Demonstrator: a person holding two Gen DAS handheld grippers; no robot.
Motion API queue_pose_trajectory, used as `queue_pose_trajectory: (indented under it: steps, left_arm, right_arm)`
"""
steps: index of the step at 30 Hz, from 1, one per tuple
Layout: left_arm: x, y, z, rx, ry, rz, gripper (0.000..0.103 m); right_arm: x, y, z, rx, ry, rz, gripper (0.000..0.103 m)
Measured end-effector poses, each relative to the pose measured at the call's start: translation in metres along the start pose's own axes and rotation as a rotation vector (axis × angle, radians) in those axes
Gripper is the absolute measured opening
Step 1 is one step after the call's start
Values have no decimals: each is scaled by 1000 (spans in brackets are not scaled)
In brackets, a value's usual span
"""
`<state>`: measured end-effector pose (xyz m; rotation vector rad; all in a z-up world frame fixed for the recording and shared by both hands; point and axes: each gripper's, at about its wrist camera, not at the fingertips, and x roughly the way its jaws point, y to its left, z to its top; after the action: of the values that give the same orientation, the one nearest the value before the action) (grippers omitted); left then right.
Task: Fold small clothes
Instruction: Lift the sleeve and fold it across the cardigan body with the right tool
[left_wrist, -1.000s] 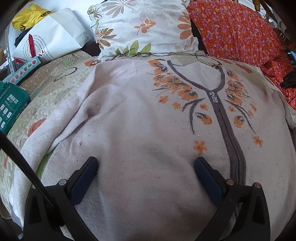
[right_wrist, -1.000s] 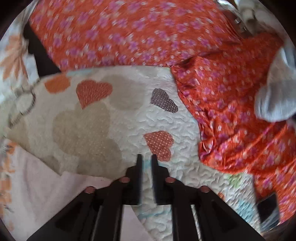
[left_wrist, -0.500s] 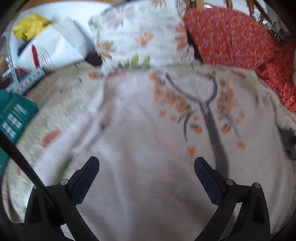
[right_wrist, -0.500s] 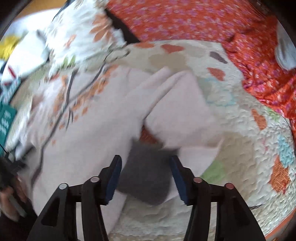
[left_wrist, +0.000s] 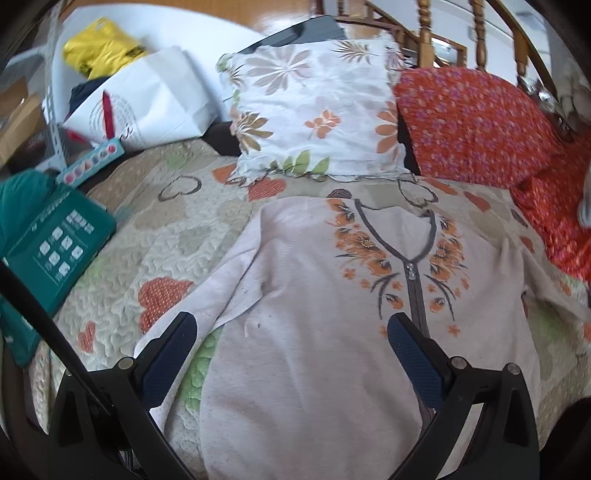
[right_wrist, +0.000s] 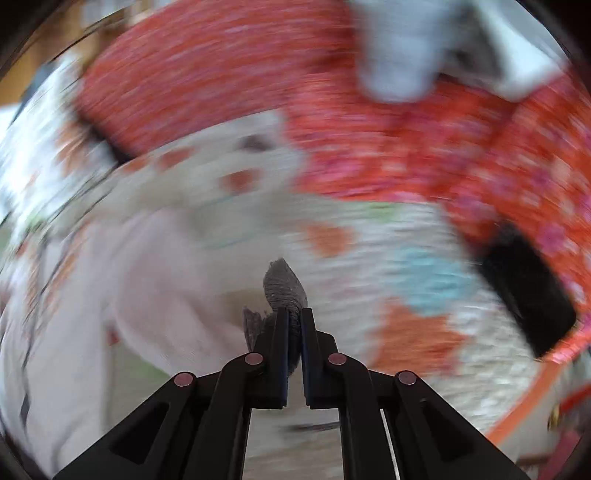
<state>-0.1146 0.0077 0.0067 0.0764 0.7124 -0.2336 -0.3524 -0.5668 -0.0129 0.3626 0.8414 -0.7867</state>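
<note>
Nearest, the left gripper (left_wrist: 291, 338) is seen spread wide above the lower body of the pale cardigan (left_wrist: 332, 350), with nothing held between its blue pads. The cardigan is laid face up on the quilt (left_wrist: 122, 266), its grey zip band (left_wrist: 415, 295) running away toward the neckline, and its left sleeve (left_wrist: 207, 299) is draped down the near left side. In the right wrist view, the right gripper (right_wrist: 294, 323) is pinched shut on a grey cuff (right_wrist: 284, 286), seemingly the right sleeve's end, though heavy blur hides how it joins the garment. Farther off, a flowered pillow (left_wrist: 314, 107) and a red cushion (left_wrist: 469, 125) are propped against the headboard. Only a small bite of cuff appears held, so it could be lost if the sleeve is swung quickly; the body, being unpinned, might also be dragged and rumpled.
</note>
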Motion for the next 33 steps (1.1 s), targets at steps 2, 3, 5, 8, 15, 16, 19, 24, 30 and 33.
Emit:
queue_pose_trajectory:
  steps: [2,3,5,8,15,16,19,24,30,33]
  left_arm:
    - [1,4,0,-17,1,1,103]
    - [2,4,0,-21,0,4,103]
    - [6,5,0,-24,3,7,103]
    - [11,3,-1,-15,11,11,103]
    - [25,7,3,-19,8,4,103]
    - [27,10,3,-33,10,0,103]
    - [35,22,3,-87,14,-24,103]
    - [38,48,-6,-150,-21,-34,103]
    - [36,93,-12,-257,-42,-36,103]
    - [30,123,-15,-347,-62,-36,103]
  right_arm:
    - [6,-37,9,84,-8,-58,5]
    - [8,-53,14,122,-11,-81,5]
    - [14,-89,20,223,-4,-97,5]
    - [17,-113,25,305,-4,-102,4]
    - [9,-91,41,312,-19,34,5]
    - [10,-77,45,306,-17,84,5]
    - [8,-24,55,265,0,253,5]
    - [6,113,62,141,56,512,5]
    - [2,283,29,-38,127,672,5]
    - [-1,369,1,-134,175,727,5]
